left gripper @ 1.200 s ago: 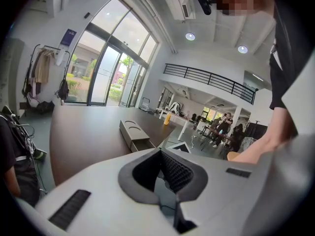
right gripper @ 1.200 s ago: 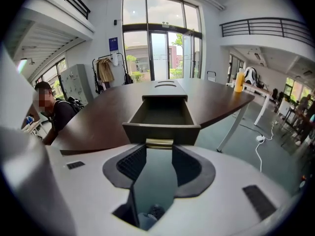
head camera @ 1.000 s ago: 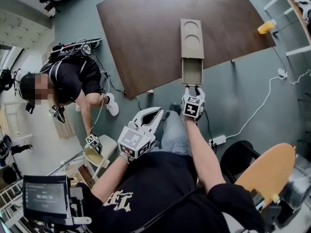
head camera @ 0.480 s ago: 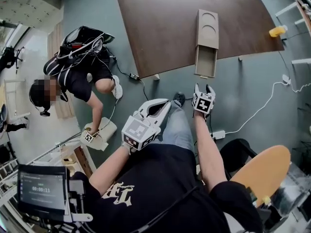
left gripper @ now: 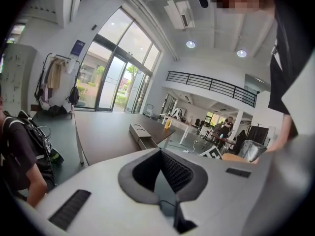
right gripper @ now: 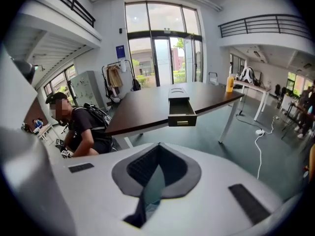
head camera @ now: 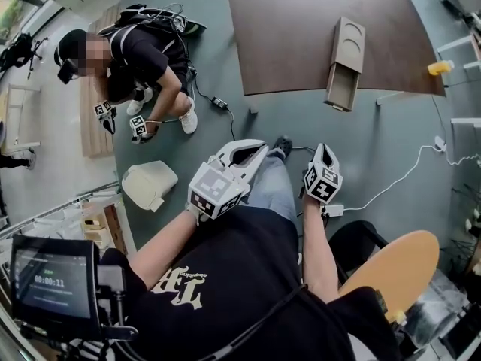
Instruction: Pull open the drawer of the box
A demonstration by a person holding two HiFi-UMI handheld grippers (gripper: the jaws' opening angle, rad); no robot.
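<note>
Fingers [right gripper: 143, 170] of the right gripper [right gripper: 158, 150] are meeting along their black ribbed pads, having just been closing, and nothing is lying between them. In the head view this right gripper [head camera: 325, 152] is hanging above the person's right knee, its tips pointing toward the table. The left gripper [head camera: 249, 151] is hovering beside it over the left thigh. In its own view the left gripper [left gripper: 160, 152] is also showing its pads [left gripper: 175, 172] pressed together, and it is carrying nothing.

The tan wooden box with two round recesses in its lid [head camera: 349, 42] is sitting near the edge of the dark brown table [head camera: 289, 36]. Its drawer [head camera: 342, 92] is standing pulled out, sticking past the table edge over the grey-green floor, with the open end facing the person. Both grippers are staying well apart from the drawer, with bare floor between them and it. The right one is the nearer and is sitting slightly left of the drawer's line in the head view.

Seen from the right gripper, the box [right gripper: 178, 92] is sitting above the closed fingertips, and the drawer [right gripper: 182, 113] is showing its front panel with a small metal pull. Seen from the left gripper, the box [left gripper: 139, 131] and its open drawer [left gripper: 148, 142] are lying beyond the tips and a little to their left.

At the head view's upper left, another person in a black shirt [head camera: 139, 47] is crouching on the floor, well away from the box.
</note>
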